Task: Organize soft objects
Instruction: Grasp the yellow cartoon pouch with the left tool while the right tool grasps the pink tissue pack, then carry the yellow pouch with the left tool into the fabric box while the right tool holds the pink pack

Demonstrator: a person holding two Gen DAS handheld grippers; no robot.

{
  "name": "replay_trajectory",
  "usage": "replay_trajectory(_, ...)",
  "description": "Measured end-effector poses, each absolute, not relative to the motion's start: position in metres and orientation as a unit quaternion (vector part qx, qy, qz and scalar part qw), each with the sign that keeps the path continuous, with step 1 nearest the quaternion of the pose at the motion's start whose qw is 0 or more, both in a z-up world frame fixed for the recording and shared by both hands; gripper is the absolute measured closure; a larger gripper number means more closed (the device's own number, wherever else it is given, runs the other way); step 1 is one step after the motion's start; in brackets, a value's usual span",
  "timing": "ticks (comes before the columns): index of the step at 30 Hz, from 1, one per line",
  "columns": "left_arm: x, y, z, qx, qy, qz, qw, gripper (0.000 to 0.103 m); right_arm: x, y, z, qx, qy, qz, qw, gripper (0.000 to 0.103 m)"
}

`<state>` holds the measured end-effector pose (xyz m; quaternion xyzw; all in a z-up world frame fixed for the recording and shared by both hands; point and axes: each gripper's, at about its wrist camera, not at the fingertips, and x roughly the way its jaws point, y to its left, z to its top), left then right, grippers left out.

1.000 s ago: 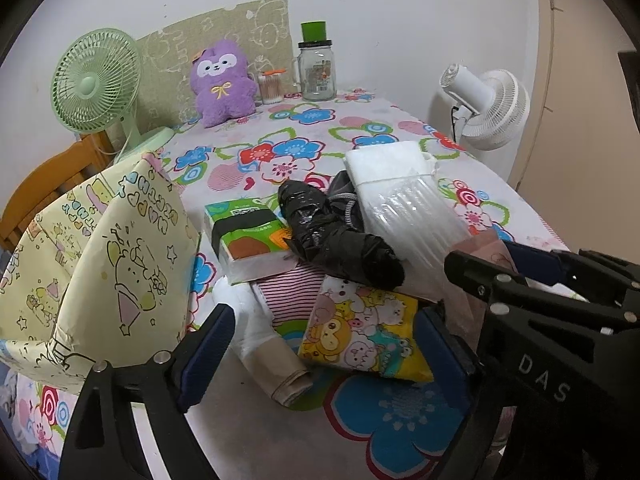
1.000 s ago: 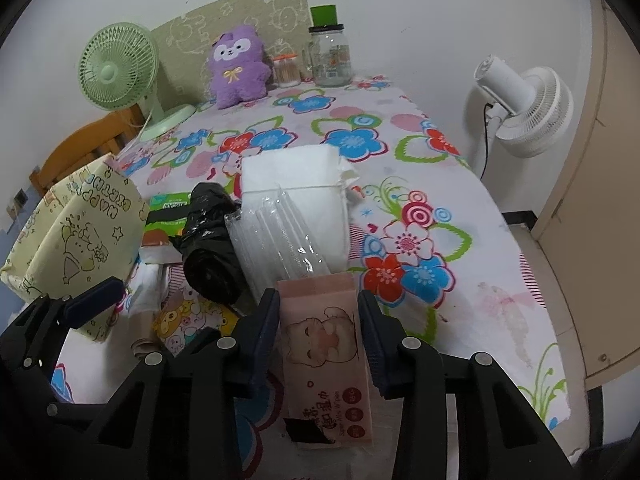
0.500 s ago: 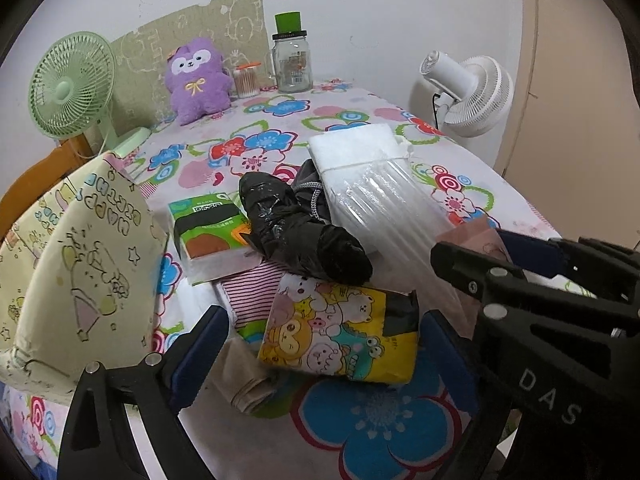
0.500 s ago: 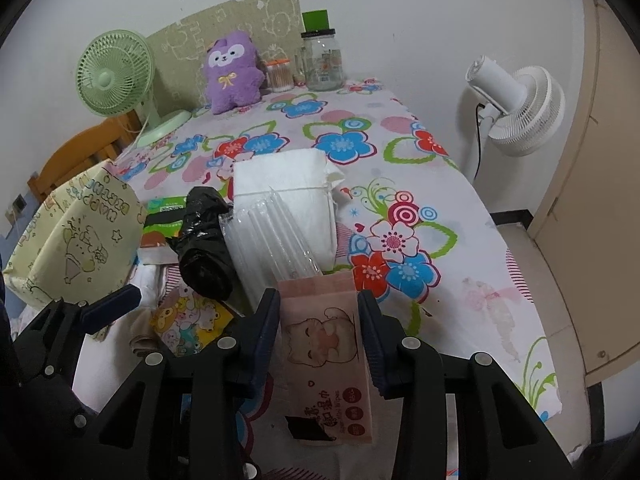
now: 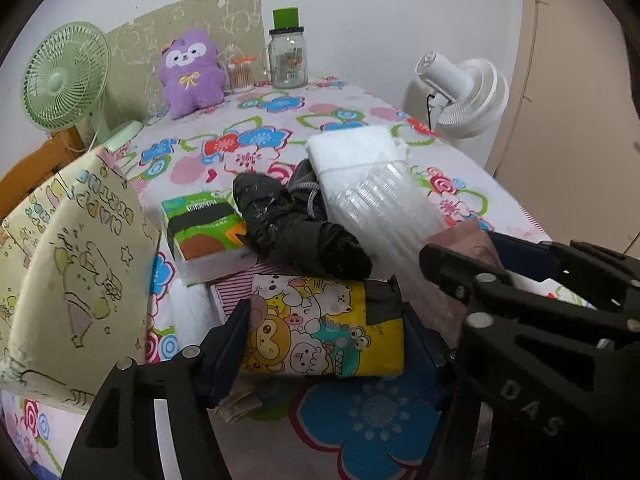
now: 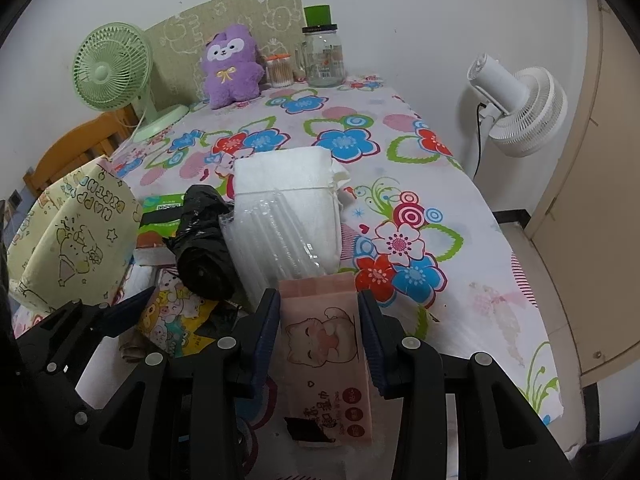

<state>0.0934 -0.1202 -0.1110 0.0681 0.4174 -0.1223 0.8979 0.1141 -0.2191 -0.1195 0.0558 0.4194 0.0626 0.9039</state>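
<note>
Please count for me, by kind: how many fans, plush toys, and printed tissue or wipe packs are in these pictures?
Fans: 2 (green fan, white fan)
Plush toys: 1 (purple plush)
Tissue or wipe packs: 3 (green pack, cartoon pack, pink pack)
Total: 6

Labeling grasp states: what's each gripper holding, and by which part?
Right gripper clamps the pink wipes pack across its long sides, near the top. Left gripper, jaws just closing, has the cartoon tissue pack by its short ends.
</note>
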Motion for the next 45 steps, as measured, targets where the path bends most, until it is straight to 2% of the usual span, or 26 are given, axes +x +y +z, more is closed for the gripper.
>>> replay_trajectory(19, 0.073, -0.114, -0.061, 0.061, 0.369, -0.121, 0.919, 0.031, 0.089, -0.218, -0.075, 0.051, 0.370, 0.056, 0.926, 0.060)
replay_trajectory(45, 0.068, -0.091, -0.012, 0.073, 0.342, -0.098, 0.932, 0.031, 0.082, -0.190, -0.017, 0.033, 0.334, 0.048, 0.941, 0.060)
